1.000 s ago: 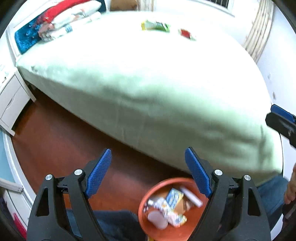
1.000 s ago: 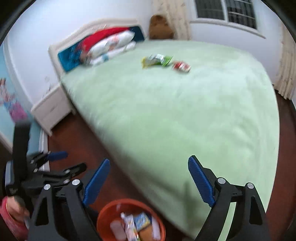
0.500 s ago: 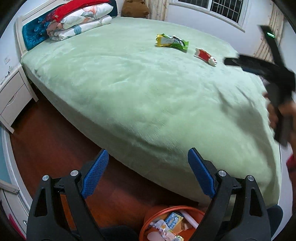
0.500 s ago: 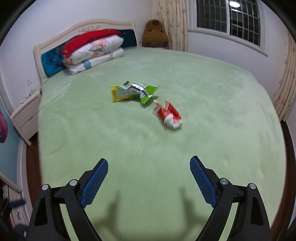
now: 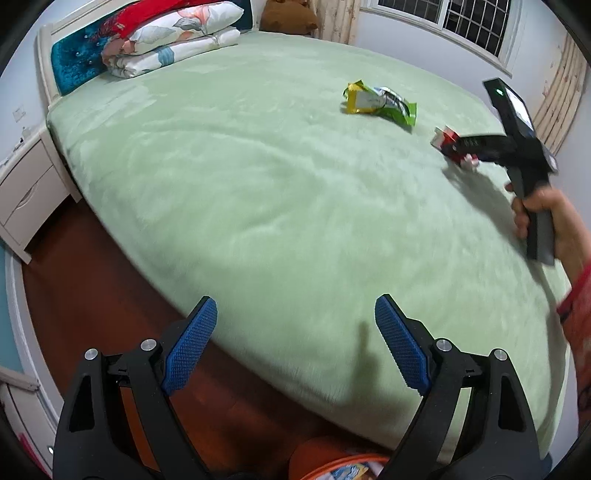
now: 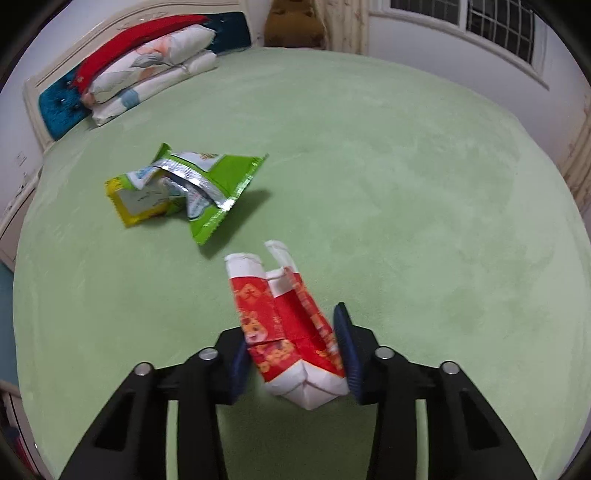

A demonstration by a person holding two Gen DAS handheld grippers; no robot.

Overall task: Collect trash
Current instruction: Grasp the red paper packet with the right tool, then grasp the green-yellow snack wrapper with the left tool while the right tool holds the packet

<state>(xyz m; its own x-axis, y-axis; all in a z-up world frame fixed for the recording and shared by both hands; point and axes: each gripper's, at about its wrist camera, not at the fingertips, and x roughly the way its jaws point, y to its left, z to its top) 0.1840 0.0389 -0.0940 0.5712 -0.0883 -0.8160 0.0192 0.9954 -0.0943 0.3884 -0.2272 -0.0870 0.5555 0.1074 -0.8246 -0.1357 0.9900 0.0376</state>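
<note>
A crumpled red and white paper packet (image 6: 291,325) lies on the green bed, and my right gripper (image 6: 293,356) has its blue pads closed against both of its sides. In the left wrist view the packet (image 5: 445,142) shows at the right gripper's tip (image 5: 456,147). A torn green and yellow snack bag (image 6: 184,188) lies just beyond it, also in the left wrist view (image 5: 380,105). My left gripper (image 5: 295,347) is open and empty over the bed's near edge. The orange trash bin (image 5: 332,467) with wrappers sits below it.
The green bedspread (image 5: 258,177) fills both views. Folded pillows and quilts (image 6: 147,74) lie at the headboard. A white nightstand (image 5: 26,188) stands left of the bed on the brown floor (image 5: 92,277). A brown plush toy (image 6: 291,26) sits by the curtain.
My right gripper moved forward over the bed and closed around the red packet. My left gripper rose, so the bin slid almost out of its view.
</note>
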